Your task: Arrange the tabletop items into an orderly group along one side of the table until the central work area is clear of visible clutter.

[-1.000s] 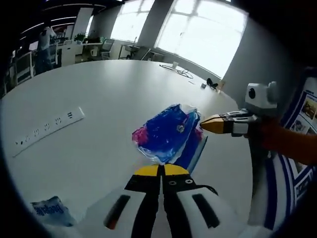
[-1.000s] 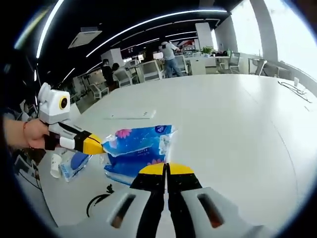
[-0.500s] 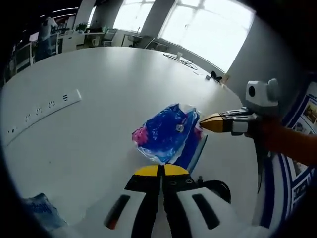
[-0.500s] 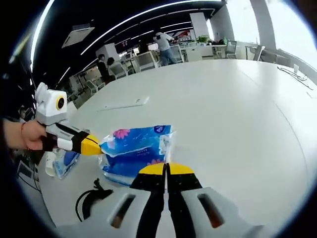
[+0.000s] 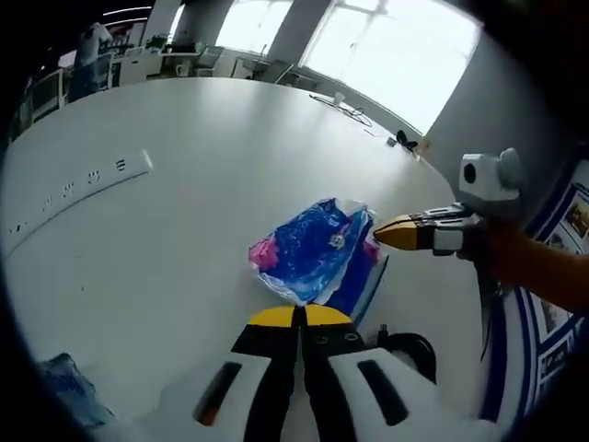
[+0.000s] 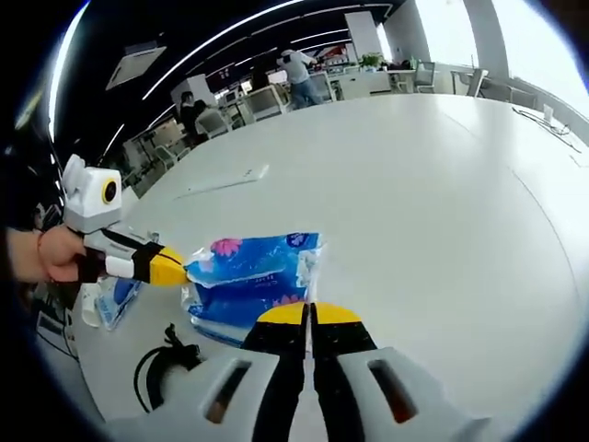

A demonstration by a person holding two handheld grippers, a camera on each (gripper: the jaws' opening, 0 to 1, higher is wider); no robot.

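Note:
A blue tissue pack with pink flowers is stretched between my two grippers, just above the white table. My left gripper is shut on its near edge. My right gripper reaches in from the right, shut on the pack's other end. In the right gripper view the same tissue pack lies ahead of my right gripper. My left gripper pinches its left edge there. A second blue layer hangs under the pack.
A white power strip lies further out on the table. A smaller blue packet sits near the table edge, and a coiled black cable lies close by. Loose cables are at the far side. People stand at desks behind.
Both views have shifted while the pack stays fixed between the grippers, so it is being carried. The black cable has come further into sight near the table edge.

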